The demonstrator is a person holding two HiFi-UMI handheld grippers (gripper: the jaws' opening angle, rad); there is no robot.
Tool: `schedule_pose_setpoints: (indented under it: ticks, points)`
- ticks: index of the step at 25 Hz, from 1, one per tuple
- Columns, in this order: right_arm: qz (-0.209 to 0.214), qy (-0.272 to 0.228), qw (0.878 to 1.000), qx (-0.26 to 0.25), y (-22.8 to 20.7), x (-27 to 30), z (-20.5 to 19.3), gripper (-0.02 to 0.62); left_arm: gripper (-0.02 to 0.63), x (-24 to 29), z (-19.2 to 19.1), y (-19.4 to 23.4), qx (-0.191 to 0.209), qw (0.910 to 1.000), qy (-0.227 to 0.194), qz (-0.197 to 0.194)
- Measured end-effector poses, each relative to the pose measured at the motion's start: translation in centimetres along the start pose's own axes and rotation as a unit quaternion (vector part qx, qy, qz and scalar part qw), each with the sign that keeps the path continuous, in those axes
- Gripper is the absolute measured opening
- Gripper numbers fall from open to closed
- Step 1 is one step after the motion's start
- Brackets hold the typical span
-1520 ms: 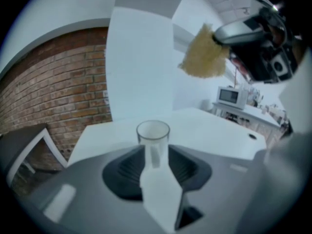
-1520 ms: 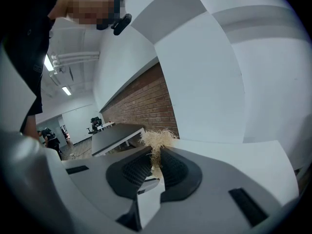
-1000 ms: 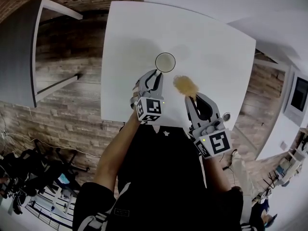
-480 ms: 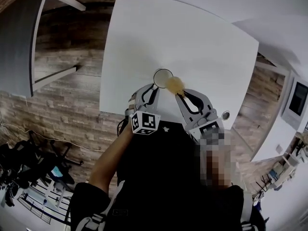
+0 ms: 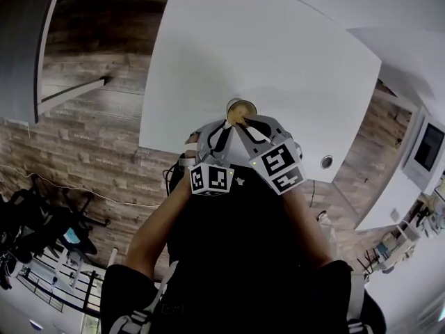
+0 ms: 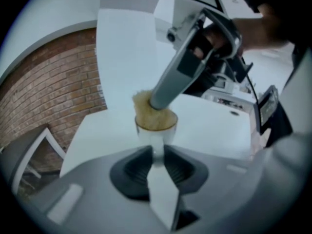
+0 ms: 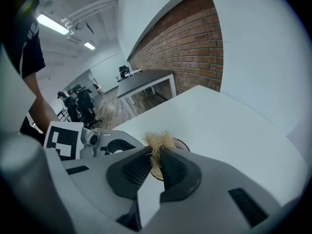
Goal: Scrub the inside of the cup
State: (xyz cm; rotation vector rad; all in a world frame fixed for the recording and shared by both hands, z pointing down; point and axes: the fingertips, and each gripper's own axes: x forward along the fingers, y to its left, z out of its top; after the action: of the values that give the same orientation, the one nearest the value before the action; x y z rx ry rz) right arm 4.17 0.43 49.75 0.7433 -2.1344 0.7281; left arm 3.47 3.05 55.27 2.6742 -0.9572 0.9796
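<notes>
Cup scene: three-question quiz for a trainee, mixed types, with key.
1. True or false: the left gripper is empty.
2. Which holds the scrubber? A left gripper, B right gripper, C neither.
3. Fill in: the scrubber is pushed into the mouth of the ___.
Key: 1 false, its jaws grip the cup. 2 B. 3 cup.

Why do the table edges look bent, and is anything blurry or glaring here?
Head view: the wide lens bows the white table at its edges. Left gripper view: soft throughout, near foreground blurriest, the cup clearer. Right gripper view: black corners, bright ceiling lights upper left.
</notes>
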Motion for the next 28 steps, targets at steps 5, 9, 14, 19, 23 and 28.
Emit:
schedule_pose_setpoints:
  ticks: [5,9,14,19,23,28]
  points:
    - [-0.006,0.072,0.997,-0.031,-0.8,2.3,-1.1,0.040,0.077,0.1,0.0,0.0,-0.010,0.9999,-0.004,-0.001]
    - [-0.015,0.125,0.990,-0.056,-1.3,3.5,-1.7,0.040,0.077,0.1,0.0,0.1,-0.008,1.0000,-0.003,0.003]
    - [-0.020,0.163,0.983,-0.084,-1.5,4.8,-1.9,0.040,0.077,0.1,0.2,0.2,-0.014,0.9999,-0.003,0.005]
    - [-0.070,0.118,0.984,-0.110,-2.2,2.4,-0.3,0.040,0.077,0.1,0.2,0.2,-0.018,0.9998,0.002,0.004]
    - [-0.103,0.102,0.981,-0.125,-2.5,-0.1,1.0,0.040,0.077,0.1,-0.2,0.2,-0.011,0.9999,0.005,0.002]
    - [-0.095,0.129,0.978,-0.136,-2.8,2.1,-0.2,0.040,0.077,0.2,-0.2,0.0,-0.001,1.0000,0.007,0.001]
